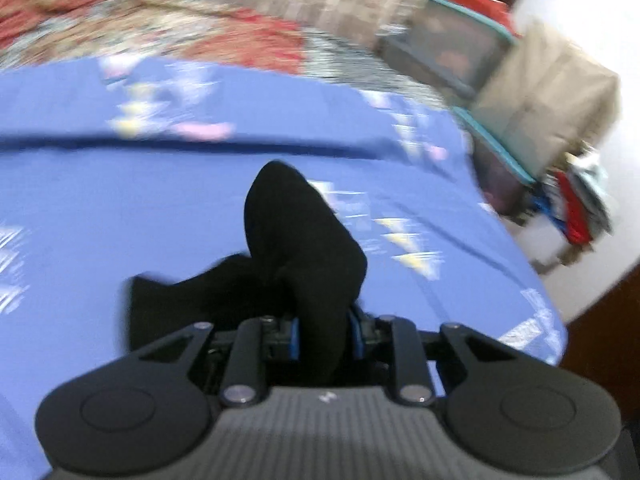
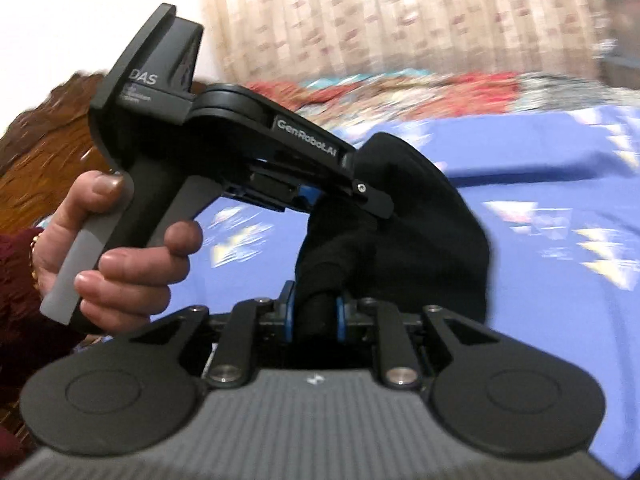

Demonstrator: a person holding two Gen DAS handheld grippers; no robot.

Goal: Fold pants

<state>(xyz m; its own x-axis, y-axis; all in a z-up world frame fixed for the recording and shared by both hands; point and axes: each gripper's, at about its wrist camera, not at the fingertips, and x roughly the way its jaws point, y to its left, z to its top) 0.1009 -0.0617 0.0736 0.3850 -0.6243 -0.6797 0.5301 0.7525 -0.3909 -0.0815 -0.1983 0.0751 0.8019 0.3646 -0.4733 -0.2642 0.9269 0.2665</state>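
Observation:
The black pants (image 1: 304, 248) hang bunched above a blue patterned bedsheet (image 1: 120, 200). My left gripper (image 1: 325, 336) is shut on a fold of the pants, with the cloth standing up between its blue pads. In the right wrist view my right gripper (image 2: 314, 314) is shut on another part of the same black pants (image 2: 420, 232). The left gripper (image 2: 336, 200) shows there too, held in a hand just left of and above it, its fingers buried in the cloth. Both views are motion-blurred.
A red and teal floral blanket (image 1: 160, 28) lies at the far side of the bed. Stacked boxes and a heap of clothes (image 1: 520, 100) stand off the bed's right edge. A curtain (image 2: 400, 16) hangs behind, and a wooden headboard (image 2: 44, 132) is at left.

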